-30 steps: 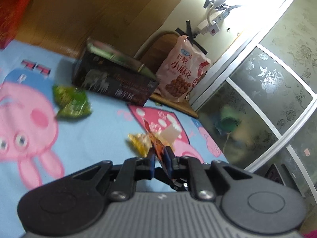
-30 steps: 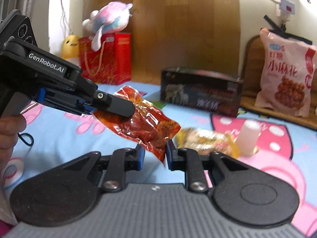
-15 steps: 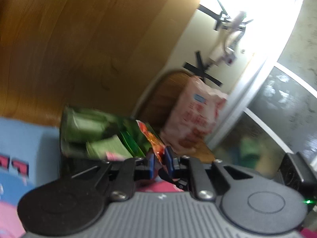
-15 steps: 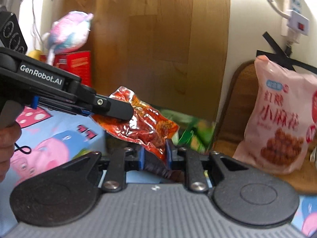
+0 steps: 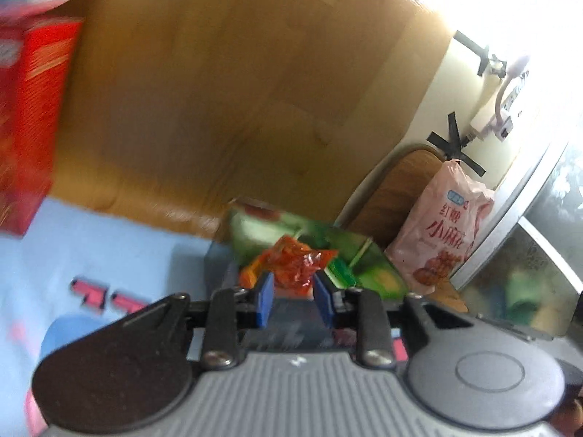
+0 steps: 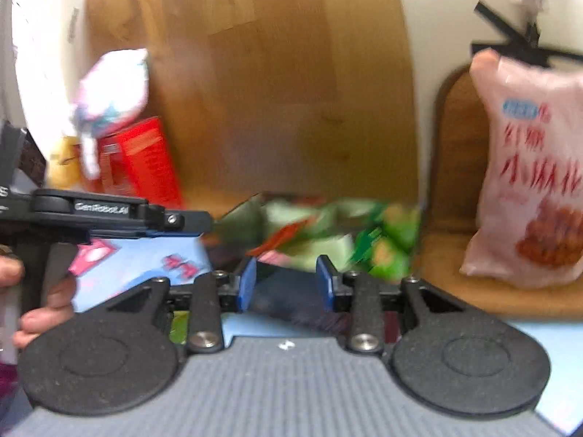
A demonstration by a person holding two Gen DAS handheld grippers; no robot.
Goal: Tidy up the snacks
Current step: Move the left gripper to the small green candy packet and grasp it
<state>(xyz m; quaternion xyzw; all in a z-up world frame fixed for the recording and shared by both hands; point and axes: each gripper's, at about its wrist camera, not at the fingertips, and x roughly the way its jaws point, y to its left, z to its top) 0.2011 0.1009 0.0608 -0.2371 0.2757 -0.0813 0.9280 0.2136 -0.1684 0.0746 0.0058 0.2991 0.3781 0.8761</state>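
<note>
A red snack packet (image 5: 295, 266) lies in the open dark box (image 5: 218, 266) on top of green packets (image 5: 368, 273). My left gripper (image 5: 293, 304) is open just in front of it, its blue pads apart, nothing held. In the right wrist view the red packet (image 6: 284, 236) shows as a blurred streak among green packets (image 6: 382, 240) inside the box (image 6: 233, 215). My right gripper (image 6: 286, 284) is open and empty in front of the box. The left gripper's body (image 6: 109, 215) reaches in from the left.
A big pink snack bag (image 6: 532, 189) leans on a wooden chair back (image 6: 455, 167) right of the box; it also shows in the left wrist view (image 5: 444, 229). A red gift box (image 6: 142, 160) with a plush toy (image 6: 109, 91) stands at the left. A wooden wall panel (image 6: 273, 73) is behind.
Both grippers held the red packet and carried it up over the box. Both have opened and the packet has dropped into the box.
</note>
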